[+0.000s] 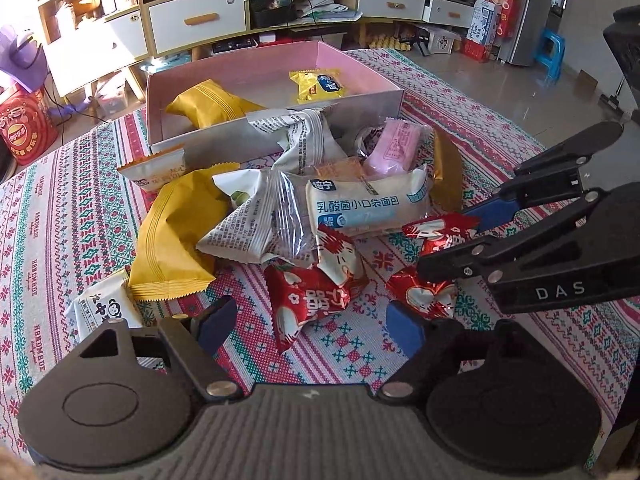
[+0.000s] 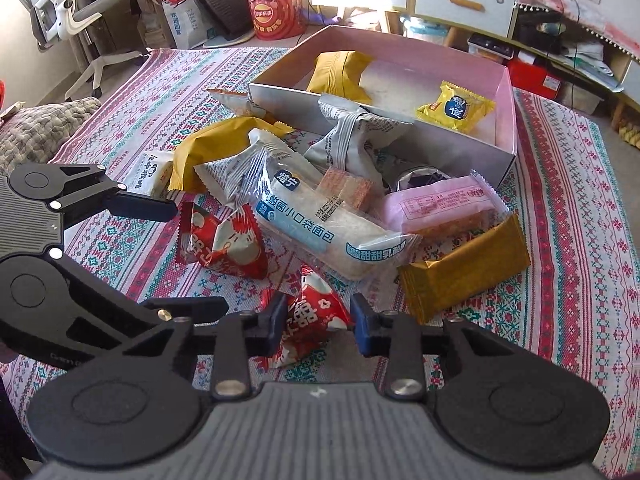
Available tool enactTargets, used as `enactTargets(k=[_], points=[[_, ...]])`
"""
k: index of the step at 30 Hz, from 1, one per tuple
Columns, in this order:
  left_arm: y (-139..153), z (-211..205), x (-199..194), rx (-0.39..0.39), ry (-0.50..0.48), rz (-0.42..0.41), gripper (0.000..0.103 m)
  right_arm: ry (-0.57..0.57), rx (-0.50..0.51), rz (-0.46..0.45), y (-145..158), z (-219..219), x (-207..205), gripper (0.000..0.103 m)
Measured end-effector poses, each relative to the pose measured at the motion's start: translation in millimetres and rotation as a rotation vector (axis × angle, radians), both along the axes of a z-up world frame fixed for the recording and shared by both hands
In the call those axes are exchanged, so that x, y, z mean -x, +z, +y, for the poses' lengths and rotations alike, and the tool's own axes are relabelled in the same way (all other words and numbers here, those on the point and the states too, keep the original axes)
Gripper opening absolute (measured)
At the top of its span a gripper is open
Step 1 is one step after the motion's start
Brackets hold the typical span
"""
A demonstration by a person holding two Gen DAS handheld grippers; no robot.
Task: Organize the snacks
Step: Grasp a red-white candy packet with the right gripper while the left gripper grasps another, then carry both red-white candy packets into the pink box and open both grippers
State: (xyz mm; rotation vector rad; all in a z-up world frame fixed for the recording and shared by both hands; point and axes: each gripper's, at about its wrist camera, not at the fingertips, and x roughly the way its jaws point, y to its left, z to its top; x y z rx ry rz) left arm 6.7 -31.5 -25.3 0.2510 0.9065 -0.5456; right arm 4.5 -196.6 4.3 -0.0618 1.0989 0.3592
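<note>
Two grippers worked over a heap of snacks on the patterned cloth point(image 1: 60, 200). The right gripper point(image 2: 319, 322) pinched a red candy packet point(image 2: 310, 320) at the near edge of the heap. The left gripper point(image 1: 308, 320) stood spread around another red packet point(image 1: 308, 300), its pads clear of the wrapper. Behind them a white bread pack point(image 2: 320, 232), a mustard pouch point(image 1: 172, 240), a gold bar point(image 2: 464, 272) and a pink wafer pack point(image 2: 440, 208) crowded the way to the pink box point(image 1: 240, 136), which held a yellow pouch point(image 1: 212, 104) and a small yellow cake point(image 2: 456, 106).
</note>
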Motion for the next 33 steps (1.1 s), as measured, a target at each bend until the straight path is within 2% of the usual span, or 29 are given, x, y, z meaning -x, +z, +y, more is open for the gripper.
enactTargets(k=[10,15,17,33], points=[[-3,0,-11,0.057,0.024,0.018,0.072,-0.009,-0.004,0.01,-1,-5,1,0.032],[-2,-4,-10,0.044,0.022,0.011,0.048,-0.012,-0.001,0.007,-1,-6,0,0.032],[-2,-4,-9,0.039,0.022,0.007,0.043,-0.016,0.001,0.006,-1,-6,0,0.032],[20,2,-4,0.05,0.023,0.018,0.039,-0.03,-0.036,-0.03,18,-11,-2,0.026]])
